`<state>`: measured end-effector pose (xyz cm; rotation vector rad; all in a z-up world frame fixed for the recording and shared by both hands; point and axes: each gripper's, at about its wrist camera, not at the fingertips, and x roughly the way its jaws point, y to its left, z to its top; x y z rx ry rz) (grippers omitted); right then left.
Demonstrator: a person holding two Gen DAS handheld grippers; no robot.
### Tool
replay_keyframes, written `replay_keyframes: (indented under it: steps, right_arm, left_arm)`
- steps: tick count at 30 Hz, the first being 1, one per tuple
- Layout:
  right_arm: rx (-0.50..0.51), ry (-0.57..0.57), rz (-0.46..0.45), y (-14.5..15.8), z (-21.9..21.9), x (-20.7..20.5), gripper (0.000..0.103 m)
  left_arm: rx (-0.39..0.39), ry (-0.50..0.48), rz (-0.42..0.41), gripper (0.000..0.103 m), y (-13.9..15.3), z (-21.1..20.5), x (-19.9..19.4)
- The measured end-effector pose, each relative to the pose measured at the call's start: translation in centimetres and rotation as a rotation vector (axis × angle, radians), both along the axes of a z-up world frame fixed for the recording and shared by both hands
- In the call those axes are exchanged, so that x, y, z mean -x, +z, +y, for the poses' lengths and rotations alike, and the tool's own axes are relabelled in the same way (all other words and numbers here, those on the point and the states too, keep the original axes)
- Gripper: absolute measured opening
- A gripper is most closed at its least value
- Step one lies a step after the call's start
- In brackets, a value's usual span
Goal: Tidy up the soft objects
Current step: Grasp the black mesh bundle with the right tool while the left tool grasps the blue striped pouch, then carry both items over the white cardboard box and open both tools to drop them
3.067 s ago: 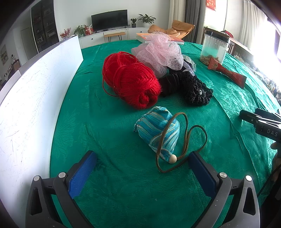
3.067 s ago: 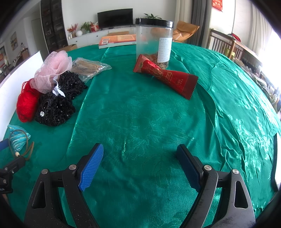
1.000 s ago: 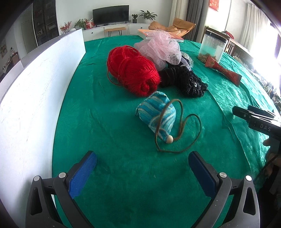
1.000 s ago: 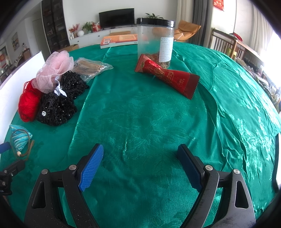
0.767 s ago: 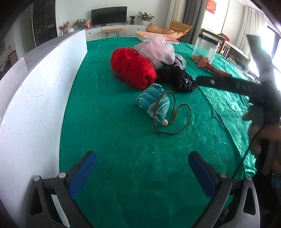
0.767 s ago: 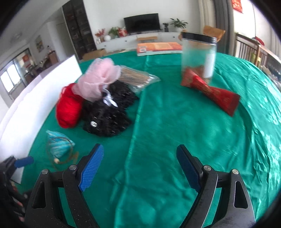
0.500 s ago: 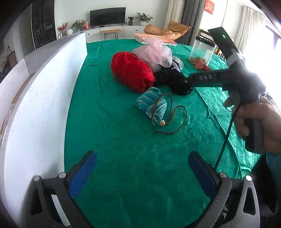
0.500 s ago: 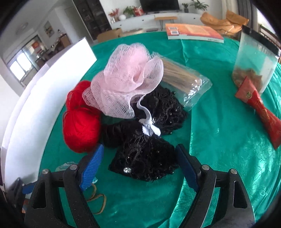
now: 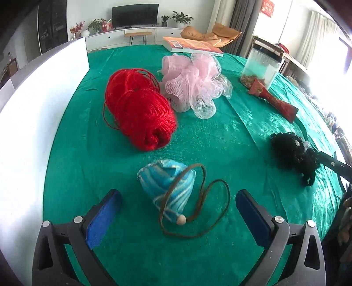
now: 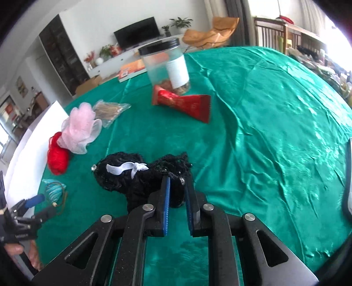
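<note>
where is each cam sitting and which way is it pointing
Left wrist: on the open left gripper, looking along its fingers at the striped pouch and red yarn.
Right wrist: on the right gripper, shut on the black lace bundle, facing the jar.
Shared: pouch, yarn, pink mesh pouf, lace bundle, each other's gripper.

White walls; TV [image 9: 135, 12] on low cabinet [image 9: 123, 39]; bright window [image 9: 330, 44] right.
</note>
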<state>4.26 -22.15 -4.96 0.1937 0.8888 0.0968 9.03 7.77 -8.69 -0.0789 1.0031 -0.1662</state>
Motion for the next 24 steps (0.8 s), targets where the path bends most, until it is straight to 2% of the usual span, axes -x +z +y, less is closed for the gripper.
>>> replay_keyframes:
  steps: [2, 4, 5, 8, 10, 11, 12, 13, 14, 15, 17, 20, 24]
  right_arm:
    - [0.001, 0.014, -0.045, 1.3, 0.1, 0.4, 0.079]
    - [0.069, 0.081, -0.097, 3.1, 1.1, 0.4, 0.079]
    - [0.108, 0.146, -0.107, 3.7, 2.2, -0.1, 0.079]
    - [0.212, 0.443, -0.055, 2.8, 6.6, -1.9, 0.083]
    - [0.345, 0.536, 0.004, 0.3, 8.9, -3.0, 0.082]
    - [0.373, 0.549, 0.049, -1.0, 9.3, -3.7, 0.079]
    - [0.368, 0.548, 0.099, -2.1, 9.0, -4.2, 0.062]
    - [0.384, 0.496, 0.088, -2.1, 8.4, -4.5, 0.048]
    - [0.323, 0.443, 0.094, -1.6, 7.2, -5.0, 0.036]
    - [0.226, 0.377, 0.101, -1.0, 5.5, -5.5, 0.034]
    - [0.113, 0.239, 0.081, 0.1, 2.3, -5.9, 0.033]
    - [0.034, 0.037, 0.054, 1.2, -2.5, -6.2, 0.033]
    - [-0.009, -0.172, 0.024, 2.0, -7.6, -7.1, 0.033]
  left_arm:
    - [-0.056, -0.013, -0.033, 0.087, 0.0, -0.7, -0.1]
    - [-0.121, -0.034, -0.061, 0.058, 0.0, -1.1, 0.0]
    - [-0.114, -0.048, -0.069, 0.050, 0.1, -1.0, 0.1]
    - [-0.072, -0.052, -0.052, 0.048, 0.3, -0.5, 0.1]
    - [-0.027, -0.047, -0.046, 0.048, 0.7, 0.2, 0.4]
    - [-0.012, -0.042, -0.046, 0.048, 1.0, 0.5, 0.7]
    - [0.006, -0.039, -0.049, 0.048, 1.4, 0.9, 1.0]
    - [0.026, -0.036, -0.055, 0.048, 1.8, 1.2, 1.4]
    - [0.047, -0.033, -0.061, 0.048, 2.3, 1.6, 1.7]
    - [0.068, -0.030, -0.066, 0.048, 2.8, 2.0, 1.9]
    - [0.099, -0.031, -0.081, 0.048, 3.8, 2.4, 2.1]
    - [0.135, -0.035, -0.111, 0.048, 5.6, 2.7, 2.3]
    - [0.186, -0.033, -0.155, 0.048, 8.3, 3.2, 2.8]
